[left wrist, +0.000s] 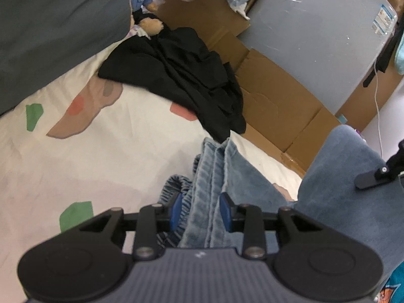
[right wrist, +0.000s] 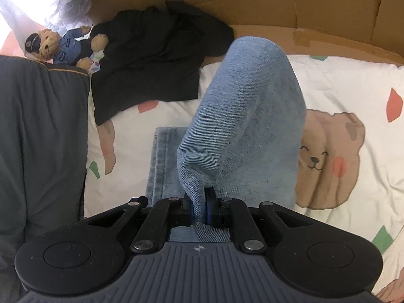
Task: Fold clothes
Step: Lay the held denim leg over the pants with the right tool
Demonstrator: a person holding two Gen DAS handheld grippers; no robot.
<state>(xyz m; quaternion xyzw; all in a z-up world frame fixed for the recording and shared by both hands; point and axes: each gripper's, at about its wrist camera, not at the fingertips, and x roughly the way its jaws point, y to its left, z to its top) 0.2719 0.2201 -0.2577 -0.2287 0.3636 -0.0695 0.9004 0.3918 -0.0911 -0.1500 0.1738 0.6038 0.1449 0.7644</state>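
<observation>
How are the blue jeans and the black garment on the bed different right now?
The jeans are light blue denim; the black garment is dark. The jeans are lifted, clamped by the left gripper and right gripper; the black garment lies crumpled and untouched. Both are on the bear-print sheet.

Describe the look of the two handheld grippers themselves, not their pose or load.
Both match: the left gripper and right gripper have black linkage arms with silver pivot bolts, round black side housings, a ribbed grey centre plate bearing a small white mark, and blue pads inside the fingers. No cables or sleeves show.
</observation>
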